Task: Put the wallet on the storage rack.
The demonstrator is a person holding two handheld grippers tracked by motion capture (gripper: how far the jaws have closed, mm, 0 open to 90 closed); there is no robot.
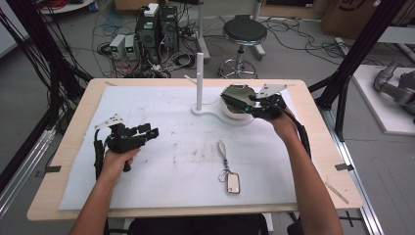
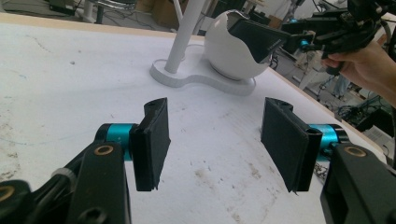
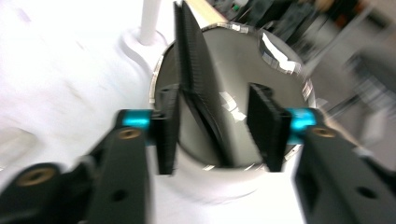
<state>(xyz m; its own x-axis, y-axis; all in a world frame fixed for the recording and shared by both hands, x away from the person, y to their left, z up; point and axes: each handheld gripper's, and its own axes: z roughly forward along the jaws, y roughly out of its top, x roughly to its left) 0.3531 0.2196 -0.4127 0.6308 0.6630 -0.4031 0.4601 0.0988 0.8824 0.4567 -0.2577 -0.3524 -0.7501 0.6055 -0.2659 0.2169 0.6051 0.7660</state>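
Note:
A white stand has a tall post and a round white bowl with a shiny inside, at the table's far middle. A flat black ribbed piece stands tilted inside the bowl. My right gripper reaches over the bowl with its jaws on either side of that piece; a gap shows at the right pad, so it is open. My left gripper hovers over the left of the mat, open and holding nothing. From the left gripper view the black piece sticks out of the bowl.
A keyring with a strap and a silver tag lies on the white mat near the front middle. A stool, computers and cables stand on the floor beyond the table's far edge.

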